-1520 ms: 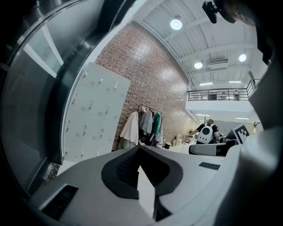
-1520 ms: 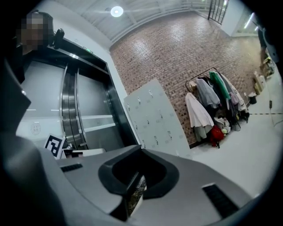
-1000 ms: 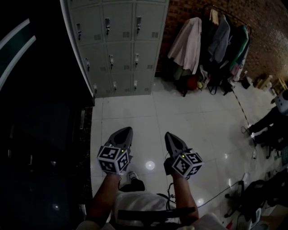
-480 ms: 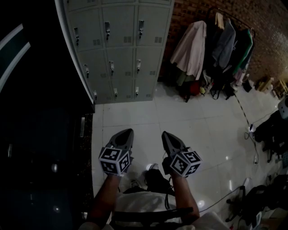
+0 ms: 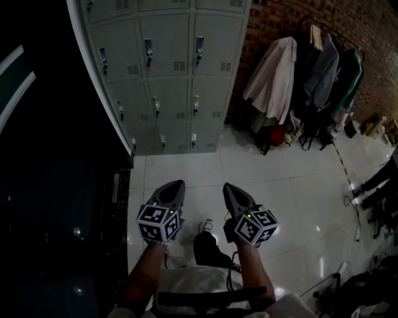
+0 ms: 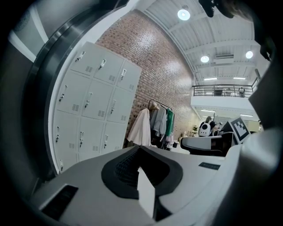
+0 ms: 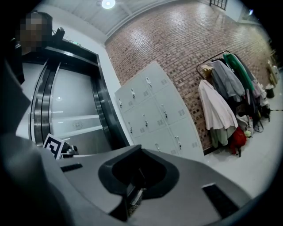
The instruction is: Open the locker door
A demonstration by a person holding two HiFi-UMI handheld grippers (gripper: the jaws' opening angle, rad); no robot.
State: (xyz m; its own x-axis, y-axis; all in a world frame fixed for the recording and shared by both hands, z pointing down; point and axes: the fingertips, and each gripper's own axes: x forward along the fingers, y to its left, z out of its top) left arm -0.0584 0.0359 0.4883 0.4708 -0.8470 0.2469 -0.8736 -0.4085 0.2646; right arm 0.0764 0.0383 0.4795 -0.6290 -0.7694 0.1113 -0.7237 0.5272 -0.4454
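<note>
A grey bank of lockers (image 5: 168, 74) stands ahead against the wall, all its doors shut, each with a small handle. It also shows in the left gripper view as lockers (image 6: 93, 110) and in the right gripper view as lockers (image 7: 154, 114). My left gripper (image 5: 176, 184) and right gripper (image 5: 229, 186) are held side by side over the white floor, well short of the lockers. Both point toward them. Their jaws are together with nothing between them. The left gripper (image 6: 140, 148) and right gripper (image 7: 140, 148) tips close to a point in their own views.
A clothes rack (image 5: 305, 81) with several hanging coats stands right of the lockers against a brick wall (image 5: 267, 18). A dark glass wall (image 5: 50, 186) runs along the left. Cables (image 5: 348, 205) lie on the tiled floor at the right. The person's shoe (image 5: 205, 227) shows between the grippers.
The lockers and clothes rack have grown larger and slid lower in the head view as the person walks toward them. Both grippers keep the same pose, jaws together.
</note>
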